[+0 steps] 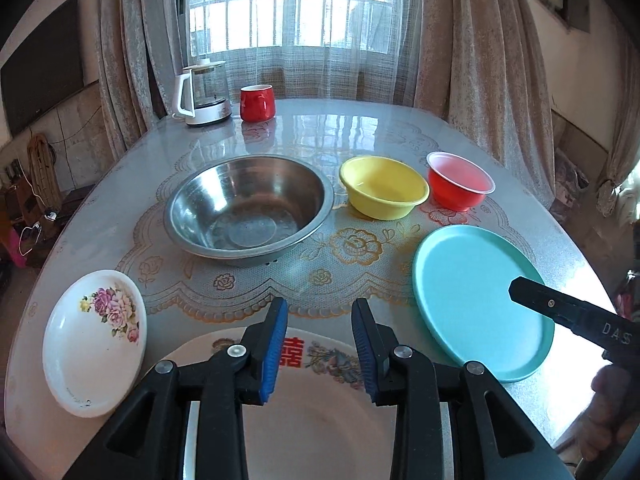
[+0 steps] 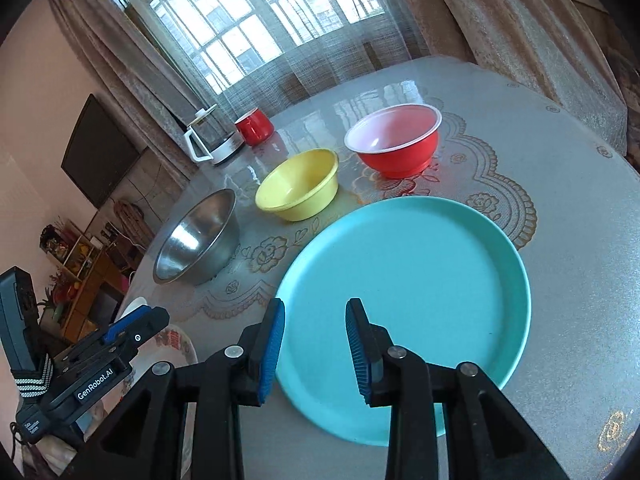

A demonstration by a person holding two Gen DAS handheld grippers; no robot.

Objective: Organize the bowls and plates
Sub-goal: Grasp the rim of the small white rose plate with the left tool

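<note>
Resting on a glossy tabletop (image 1: 400,128) with a gold floral lace pattern are six dishes, seen from two claw cameras. The left claw (image 1: 319,352) hangs over the near edge with its blue-padded jaws spread and nothing between them; directly under it lies a large white plate (image 1: 320,412) with a red character and flower print. Toward the near left corner, just beside that plate, sits a small white flowered plate (image 1: 94,344). A wide steel bowl (image 1: 249,210) stands around the middle of the tabletop, slightly left. To its right, a yellow bowl (image 1: 383,187) and then a red bowl with a white inside (image 1: 459,182) stand close together in a row, all upright and empty. A turquoise plate (image 1: 476,300) lies flat toward the near right edge, apart from the bowls.

The right claw (image 2: 315,350) hovers over the near rim of the turquoise plate (image 2: 404,296), jaws likewise spread and gripping nothing; whether a finger touches the plate cannot be told. From this tilted view, the yellow bowl (image 2: 298,184) and the red bowl (image 2: 394,140) stand beyond the plate, and the steel bowl (image 2: 196,236) stands off to the left.

At the far left corner stand a glass kettle with a white handle (image 1: 204,92) and a red mug (image 1: 257,102), just beside each other. Curtains (image 1: 460,32) and a barred window (image 1: 292,4) rise behind the far edge.
</note>
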